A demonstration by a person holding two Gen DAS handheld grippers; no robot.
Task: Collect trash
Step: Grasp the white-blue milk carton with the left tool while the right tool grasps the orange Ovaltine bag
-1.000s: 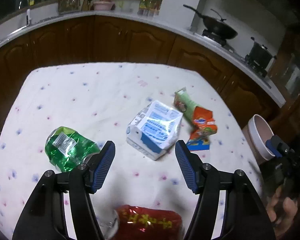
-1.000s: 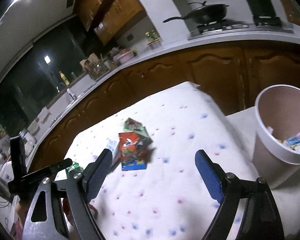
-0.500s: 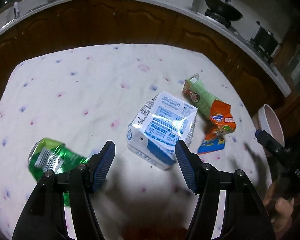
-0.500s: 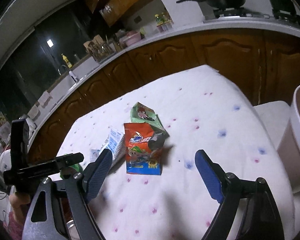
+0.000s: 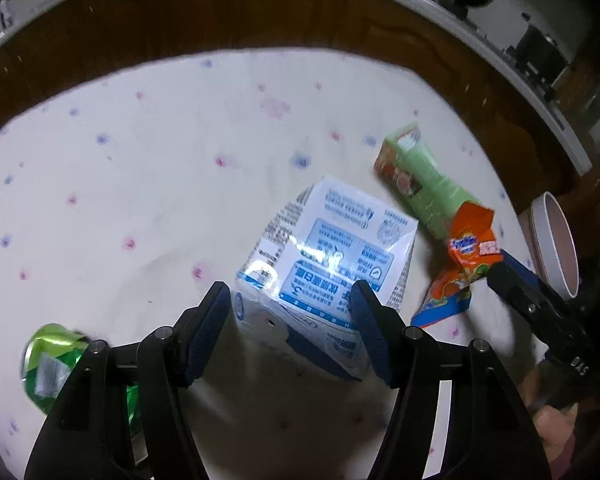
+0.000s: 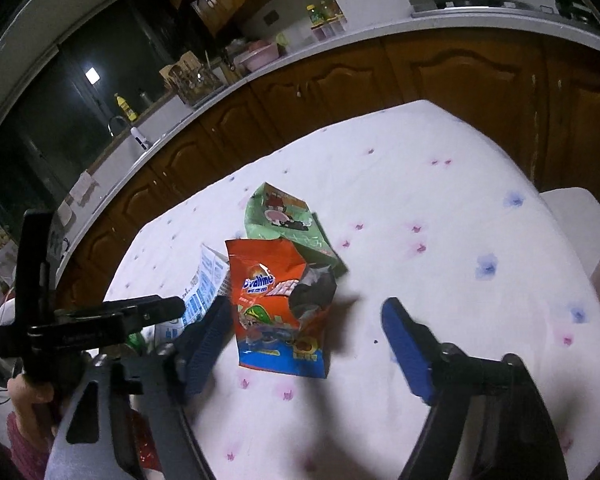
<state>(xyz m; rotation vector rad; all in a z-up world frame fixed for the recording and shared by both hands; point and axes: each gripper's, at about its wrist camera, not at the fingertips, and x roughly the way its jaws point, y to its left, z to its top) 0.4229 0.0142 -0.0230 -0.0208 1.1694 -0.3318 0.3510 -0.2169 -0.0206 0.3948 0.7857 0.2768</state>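
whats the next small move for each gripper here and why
Probably lower both a little more. The left gripper straddles the white carton with open jaws; the right gripper, jaws closing, frames the orange snack bag without pressing it yet.

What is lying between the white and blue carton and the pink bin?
In the left wrist view, between the white and blue carton and the pink bin lies the orange snack bag.

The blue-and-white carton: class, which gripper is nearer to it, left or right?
Left. The left gripper straddles the blue-and-white carton, jaws open. The right gripper, jaws closing, frames the orange snack bag beside it.
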